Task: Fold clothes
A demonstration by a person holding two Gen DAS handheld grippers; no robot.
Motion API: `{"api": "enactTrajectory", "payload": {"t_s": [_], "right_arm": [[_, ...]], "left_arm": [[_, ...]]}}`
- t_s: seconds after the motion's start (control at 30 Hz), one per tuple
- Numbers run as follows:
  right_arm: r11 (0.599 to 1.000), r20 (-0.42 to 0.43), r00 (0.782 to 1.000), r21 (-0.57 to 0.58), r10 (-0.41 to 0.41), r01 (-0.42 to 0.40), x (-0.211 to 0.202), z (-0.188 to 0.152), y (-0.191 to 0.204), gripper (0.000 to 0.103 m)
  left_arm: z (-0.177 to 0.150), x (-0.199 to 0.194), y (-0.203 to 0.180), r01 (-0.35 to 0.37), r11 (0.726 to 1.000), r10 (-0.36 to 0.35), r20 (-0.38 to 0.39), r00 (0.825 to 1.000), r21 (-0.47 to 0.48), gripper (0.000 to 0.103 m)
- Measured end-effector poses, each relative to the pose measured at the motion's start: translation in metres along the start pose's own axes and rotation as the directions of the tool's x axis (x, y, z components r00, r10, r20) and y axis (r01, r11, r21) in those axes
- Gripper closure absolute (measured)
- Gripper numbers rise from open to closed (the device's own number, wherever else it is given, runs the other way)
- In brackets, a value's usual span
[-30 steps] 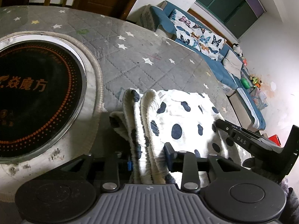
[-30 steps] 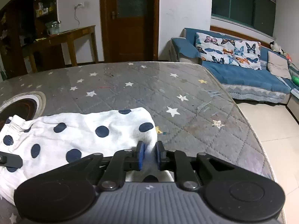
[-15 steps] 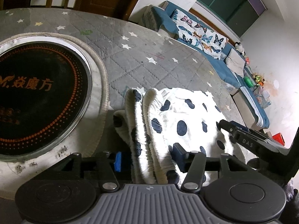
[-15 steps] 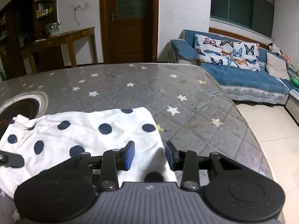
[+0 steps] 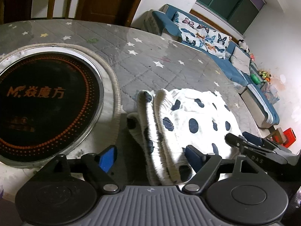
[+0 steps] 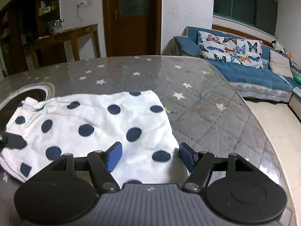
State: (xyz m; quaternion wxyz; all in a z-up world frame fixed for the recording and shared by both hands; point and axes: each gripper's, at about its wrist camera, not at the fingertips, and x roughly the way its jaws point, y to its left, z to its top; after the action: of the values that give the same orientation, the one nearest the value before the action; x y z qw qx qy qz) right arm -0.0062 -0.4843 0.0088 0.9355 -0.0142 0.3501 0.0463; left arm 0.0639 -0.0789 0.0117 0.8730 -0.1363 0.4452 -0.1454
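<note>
Since the earlier frames both grippers have let go: the jaws, then pinched on the garment, now stand wide and are opening further. Left wrist view: the left gripper (image 5: 150,159) straddles the ribbed waistband end of the garment (image 5: 190,120), a white cloth with dark blue dots lying folded on the table (image 5: 150,60). The cloth passes between the blue pads (image 5: 107,158), but neither pad presses on it; the left pad is well clear, while the right pad sits just beside the fabric edge. A round black cooktop (image 5: 41,101) is set into the table just left of the garment. The right gripper (image 5: 252,143) appears at the garment's far edge, on the right. Right wrist view: the right gripper (image 6: 149,158) has its jaws wide over the near corner of the garment (image 6: 97,124), with cloth between the pads (image 6: 113,156) and no contact visible. The garment lies flat on the star-patterned table (image 6: 207,109), its far left end reaching the cooktop (image 6: 35,94). A fingertip of the left gripper (image 6: 13,141) rests at the garment's left edge.
</note>
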Motion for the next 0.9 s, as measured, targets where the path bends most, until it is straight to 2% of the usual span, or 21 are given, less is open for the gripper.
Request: {"api": "enactTrajectory", "payload": {"t_s": [0.13,0.27,0.47,0.6,0.8,0.9], "right_arm": [[1.000,0.005,1.000,0.027,0.004,-0.004,-0.005,-0.008,-0.005,0.025],[0.999,0.031,0.999,0.039,0.011,-0.013,-0.015,-0.011,-0.007,0.023],[0.996,0.059,0.996,0.044,0.069,-0.072,-0.032,-0.022,-0.002,0.016],[0.997,0.060,0.996,0.031,0.073,-0.075,-0.035,-0.032,0.003,0.016],[0.997,0.125,0.989,0.009,0.074,-0.076,-0.053,-0.032,0.010,0.016],[0.995,0.129,0.987,-0.009,0.097,-0.097,-0.057,-0.033,0.016,0.016]], "left_arm": [[-0.001,-0.001,0.002,-0.011,1.000,0.011,0.008,1.000,0.014,0.016],[0.000,-0.005,0.003,-0.018,0.999,0.018,0.022,1.000,0.034,0.011],[-0.001,-0.004,0.006,-0.038,0.998,0.036,0.030,0.999,0.054,0.006],[0.000,-0.004,0.010,-0.044,0.998,0.042,0.031,0.999,0.052,0.006],[0.002,-0.004,0.014,-0.054,0.997,0.052,0.036,0.998,0.054,0.006],[0.002,-0.003,0.015,-0.056,0.997,0.054,0.036,0.998,0.055,0.005]]}}
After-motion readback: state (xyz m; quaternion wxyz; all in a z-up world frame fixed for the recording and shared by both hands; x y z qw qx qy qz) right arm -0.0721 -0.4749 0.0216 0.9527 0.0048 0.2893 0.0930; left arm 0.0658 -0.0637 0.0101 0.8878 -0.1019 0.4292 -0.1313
